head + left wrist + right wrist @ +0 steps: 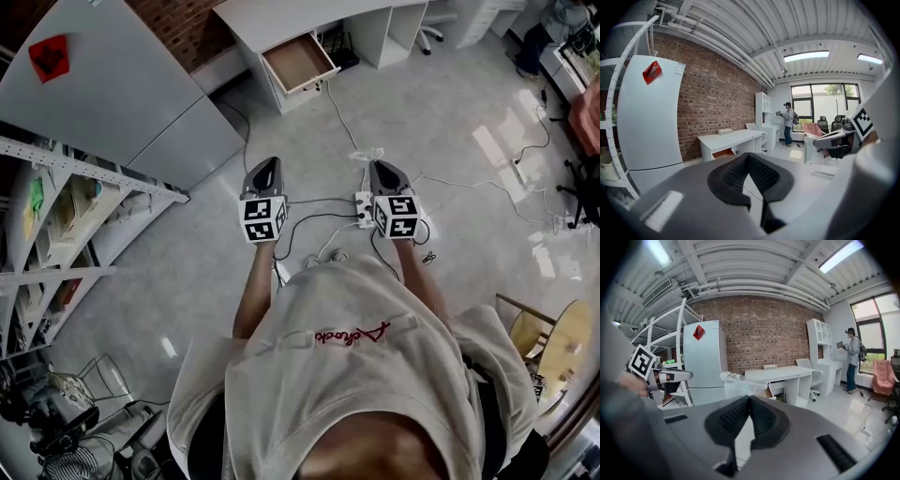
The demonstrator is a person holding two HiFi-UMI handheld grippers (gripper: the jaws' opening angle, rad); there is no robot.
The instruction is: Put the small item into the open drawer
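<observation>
The left gripper [748,157] and right gripper [749,398] are both pressed together. The clear plastic item [740,380] by the right tips looks light and flimsy, best pinched at its rim.

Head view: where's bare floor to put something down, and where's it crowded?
Bare: the floor right of the cables, between the desk and the window glare; also the patch below the fridge, beside the shelves. The open drawer looks empty. Crowded: mid-floor, round the power strip and tangled cables.
</observation>
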